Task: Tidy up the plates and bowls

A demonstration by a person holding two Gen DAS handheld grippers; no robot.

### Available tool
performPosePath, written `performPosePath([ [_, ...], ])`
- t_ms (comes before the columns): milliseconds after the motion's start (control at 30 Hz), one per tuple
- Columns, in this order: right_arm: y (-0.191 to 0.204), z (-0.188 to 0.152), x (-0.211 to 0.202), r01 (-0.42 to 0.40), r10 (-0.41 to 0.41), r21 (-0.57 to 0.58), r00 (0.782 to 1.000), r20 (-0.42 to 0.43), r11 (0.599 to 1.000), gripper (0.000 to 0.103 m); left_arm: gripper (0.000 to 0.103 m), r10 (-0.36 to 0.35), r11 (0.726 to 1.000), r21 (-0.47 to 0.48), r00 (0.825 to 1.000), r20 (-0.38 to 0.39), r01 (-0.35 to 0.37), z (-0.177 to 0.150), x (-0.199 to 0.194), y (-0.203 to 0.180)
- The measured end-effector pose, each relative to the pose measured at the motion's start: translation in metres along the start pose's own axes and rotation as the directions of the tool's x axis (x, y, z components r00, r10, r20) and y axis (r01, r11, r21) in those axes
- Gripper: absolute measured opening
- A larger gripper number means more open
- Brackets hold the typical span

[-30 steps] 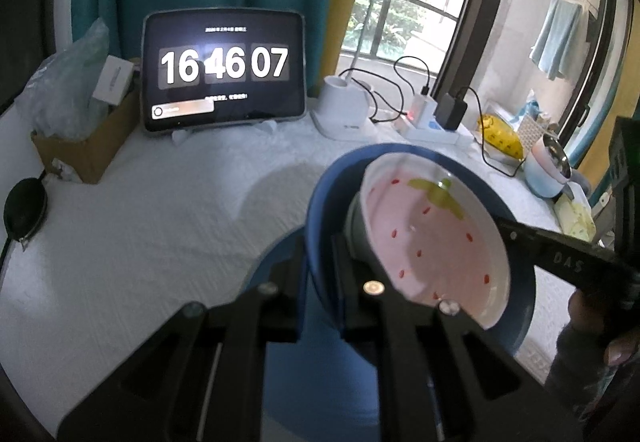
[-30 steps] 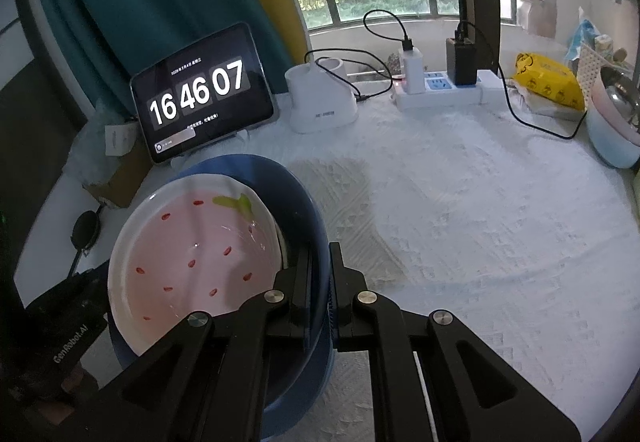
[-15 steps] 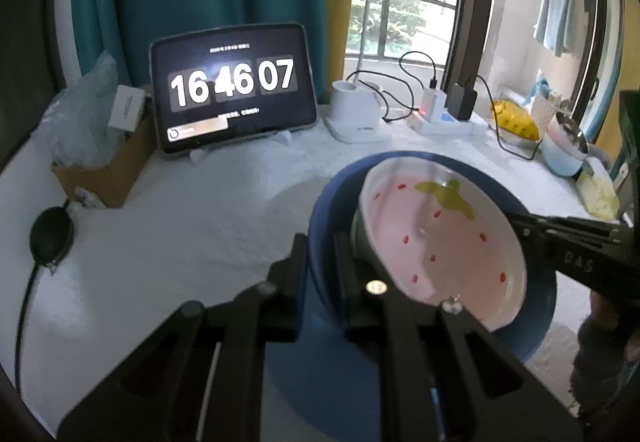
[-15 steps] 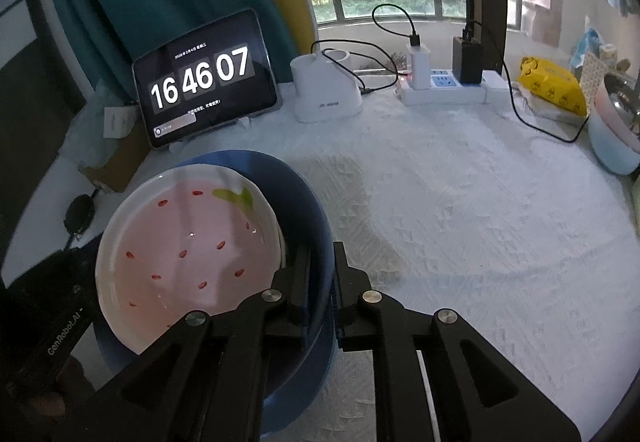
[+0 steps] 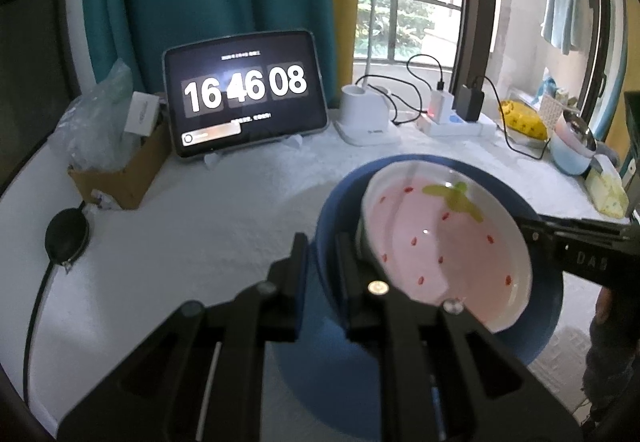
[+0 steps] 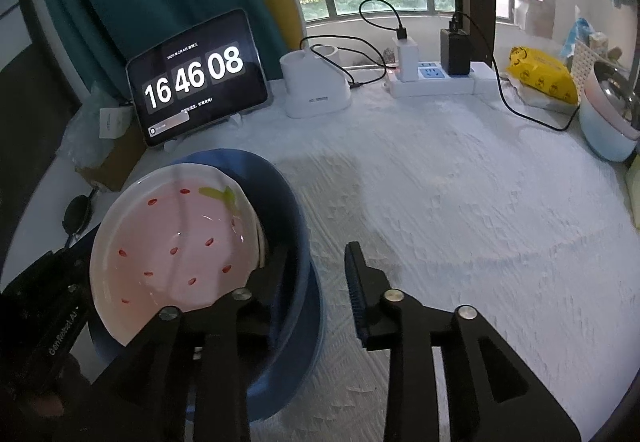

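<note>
Left wrist view: white cloth-covered surface (image 5: 192, 226), then blue bowl (image 5: 340, 210) sitting on it at centre-right, pink strawberry bowl (image 5: 440, 242) nested inside and tilted, mouth facing up and toward the left side. Left hand-held gripper (image 5: 322, 262) pinching the blue bowl's near wall, jaws pressed together on the rim. Right wrist view: right hand-held gripper (image 6: 316, 270) spread, jaws just been opening; blue rim between them but apparently clear of both pads, though the inner pad is partly hidden. Round, so no real long axis. Likely glazed ceramic: stiff, fairly heavy, slick, breakable. Best taken by the rim wall, opposite sides; inner bowl loose, liable to slide or clink if tipped.
</note>
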State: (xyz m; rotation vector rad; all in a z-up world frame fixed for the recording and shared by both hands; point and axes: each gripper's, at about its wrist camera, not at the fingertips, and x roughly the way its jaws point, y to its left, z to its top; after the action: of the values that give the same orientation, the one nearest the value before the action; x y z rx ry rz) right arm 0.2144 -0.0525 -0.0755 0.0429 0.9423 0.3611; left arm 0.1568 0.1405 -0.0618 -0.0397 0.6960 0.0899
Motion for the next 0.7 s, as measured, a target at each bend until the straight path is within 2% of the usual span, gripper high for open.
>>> performPosePath([
  [133,0.003,-0.001,-0.005,0.011,-0.01,-0.026,1.0,0.008,1.0,0.035,0.016,0.019,1.0,0.007,1.0,0.008,-0.019,-0.001,-0.006,-0.002],
  [233,0.004,-0.001,-0.011,0.014,-0.013,-0.039,1.0,0.024,0.999,0.042,0.017,0.022,1.0,-0.003,1.0,0.018,-0.022,0.0,-0.012,-0.003],
  [467,0.002,-0.003,-0.02,0.025,-0.024,-0.045,0.999,0.04,0.999,0.049,0.021,0.025,1.0,-0.008,0.999,0.028,-0.024,-0.001,-0.023,-0.006],
  [533,0.002,-0.004,-0.023,0.028,-0.026,-0.045,0.999,0.045,0.999,0.049,0.026,0.03,1.0,-0.008,0.999,0.036,-0.03,-0.001,-0.027,-0.008],
  [567,0.002,-0.005,-0.025,0.029,-0.027,-0.046,0.999,0.047,0.999,0.049,0.039,0.032,0.999,-0.01,0.999,0.039,-0.031,-0.001,-0.029,-0.008],
  [600,0.001,-0.005,-0.027,0.03,-0.028,-0.046,0.998,0.05,0.998,0.049,0.059,0.028,1.0,-0.015,0.999,0.044,-0.027,-0.001,-0.031,-0.008],
  [667,0.0,-0.007,-0.031,0.032,-0.029,-0.045,0.998,0.055,0.998,0.05,0.068,0.017,1.0,-0.026,0.998,0.058,-0.016,-0.002,-0.036,-0.008],
  [700,0.0,-0.007,-0.033,0.032,-0.03,-0.045,0.998,0.057,0.998,0.05,0.068,0.017,1.0,-0.027,0.998,0.062,-0.015,-0.002,-0.039,-0.008],
])
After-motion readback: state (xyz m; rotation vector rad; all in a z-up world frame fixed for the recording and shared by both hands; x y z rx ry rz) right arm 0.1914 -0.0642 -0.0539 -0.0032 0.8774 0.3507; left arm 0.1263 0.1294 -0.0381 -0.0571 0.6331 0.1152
